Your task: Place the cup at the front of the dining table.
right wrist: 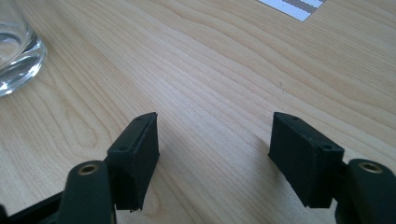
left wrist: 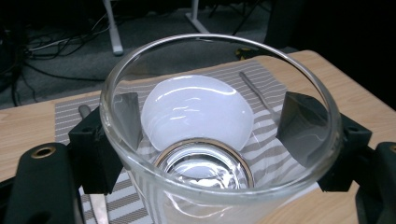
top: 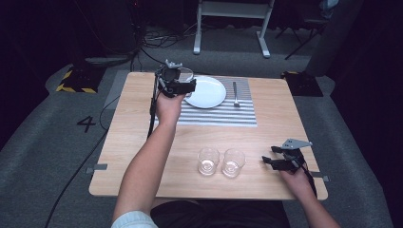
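My left gripper [top: 179,81] is shut on a clear drinking glass [top: 186,73], held upright just left of the white plate [top: 209,92] at the far side of the table. In the left gripper view the glass [left wrist: 219,182] sits between both jaws, and the plate [left wrist: 196,109] shows through it. Two more clear glasses [top: 208,160] [top: 233,162] stand side by side near the front edge. My right gripper [top: 269,155] rests low to their right, open with nothing between its jaws. In the right gripper view my right gripper [right wrist: 212,140] hovers over bare wood, with one glass [right wrist: 14,51] at the left edge.
A grey striped placemat [top: 223,114] lies under the plate, with a utensil [top: 235,93] to the plate's right. Another utensil [left wrist: 85,111] lies on the mat [left wrist: 271,158] left of the glass. The wooden table [top: 142,137] has open room at left and centre.
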A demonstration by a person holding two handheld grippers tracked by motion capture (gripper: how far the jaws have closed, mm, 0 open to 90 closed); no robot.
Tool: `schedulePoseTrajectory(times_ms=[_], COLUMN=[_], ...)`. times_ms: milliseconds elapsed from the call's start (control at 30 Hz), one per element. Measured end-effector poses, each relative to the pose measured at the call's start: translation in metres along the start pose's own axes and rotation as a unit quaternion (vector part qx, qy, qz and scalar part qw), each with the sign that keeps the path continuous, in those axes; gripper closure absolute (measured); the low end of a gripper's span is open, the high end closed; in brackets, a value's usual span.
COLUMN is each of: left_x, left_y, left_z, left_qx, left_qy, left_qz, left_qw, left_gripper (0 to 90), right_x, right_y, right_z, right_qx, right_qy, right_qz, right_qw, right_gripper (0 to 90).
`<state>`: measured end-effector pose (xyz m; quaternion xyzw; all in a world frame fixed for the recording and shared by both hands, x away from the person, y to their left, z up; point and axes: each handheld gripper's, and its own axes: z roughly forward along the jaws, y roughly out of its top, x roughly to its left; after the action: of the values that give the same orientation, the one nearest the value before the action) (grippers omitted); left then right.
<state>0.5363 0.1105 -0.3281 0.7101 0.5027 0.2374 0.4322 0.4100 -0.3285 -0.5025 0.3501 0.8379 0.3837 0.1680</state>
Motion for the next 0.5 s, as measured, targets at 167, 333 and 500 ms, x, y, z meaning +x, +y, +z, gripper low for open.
schedulePoseTrajectory(times_ms=[167, 333, 500], left_x=[0.007, 0.018, 0.032], left_y=[0.002, -0.002, -0.006], left_z=[0.018, 0.033, 0.047], left_qx=[0.008, 0.024, 0.054], left_qy=[0.013, 0.023, 0.032], left_qz=[-0.017, -0.033, -0.022], left_qw=[0.9997, 0.9989, 0.9978], left_gripper=[19.5, 19.5, 19.5], right_x=[0.0, 0.0, 0.002], right_y=[0.0, 0.0, 0.0], right_z=[0.0, 0.0, 0.0], right_qx=[0.0, -0.001, -0.002], right_qy=[-0.001, -0.001, -0.005], right_qz=[0.0, 0.002, -0.003], right_qw=[1.0, 1.0, 1.0], right_gripper=[33.0, 32.9, 33.0])
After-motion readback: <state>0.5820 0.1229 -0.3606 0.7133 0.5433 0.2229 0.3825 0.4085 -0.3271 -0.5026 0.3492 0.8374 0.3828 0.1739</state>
